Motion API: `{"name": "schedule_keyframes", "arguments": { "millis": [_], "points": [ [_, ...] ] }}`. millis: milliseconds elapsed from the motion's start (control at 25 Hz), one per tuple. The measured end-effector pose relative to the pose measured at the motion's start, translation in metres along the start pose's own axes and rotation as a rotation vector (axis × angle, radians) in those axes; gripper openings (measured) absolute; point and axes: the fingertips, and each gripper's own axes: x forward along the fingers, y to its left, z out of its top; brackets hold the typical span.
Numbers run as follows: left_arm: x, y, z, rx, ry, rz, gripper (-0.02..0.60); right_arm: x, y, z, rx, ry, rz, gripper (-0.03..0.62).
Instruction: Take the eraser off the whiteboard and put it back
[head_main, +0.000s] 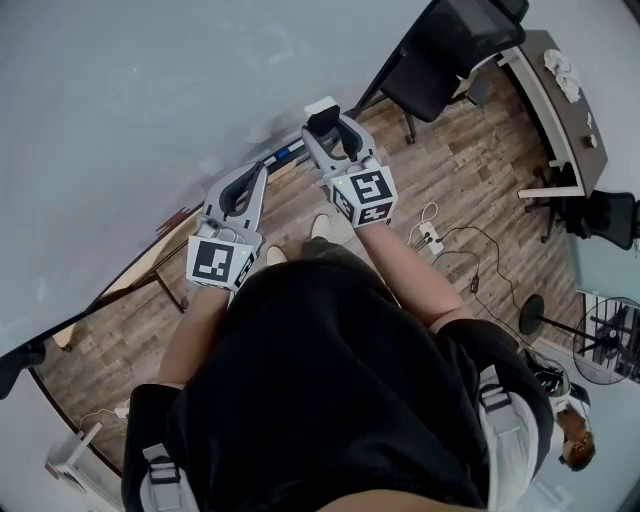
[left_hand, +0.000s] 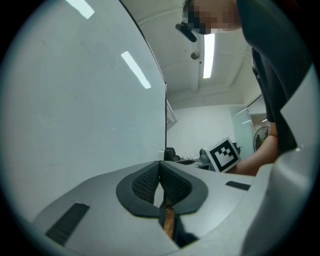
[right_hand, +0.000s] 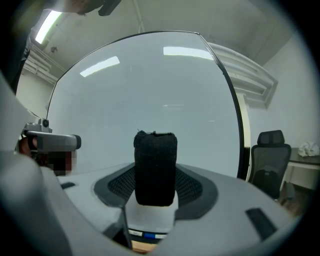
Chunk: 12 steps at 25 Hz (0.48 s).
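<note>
At the whiteboard (head_main: 150, 100), eraser (right_hand: 155, 167) in the right gripper (right_hand: 155, 192).
Its jaws stand partway open, clamped on the eraser's white body, black felt facing the camera; the left gripper (left_hand: 160, 165) is fully closed and empty.

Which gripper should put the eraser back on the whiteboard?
Right. The right gripper clamps the eraser, with the whiteboard straight ahead. The left gripper is shut and empty.
</note>
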Motion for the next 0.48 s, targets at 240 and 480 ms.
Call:
{"name": "schedule_keyframes", "arguments": {
  "millis": [240,480],
  "points": [
    [-0.023,0.002,0.002,-0.002,-0.012,-0.020,-0.005,-0.022,0.026,0.009,-0.009,-0.022,-0.002,0.224],
    [-0.046,0.004,-0.002,-0.006,-0.021,-0.021,-0.005,-0.050,0.054,0.016,-0.019,-0.036,0.020,0.224]
  ]
}}
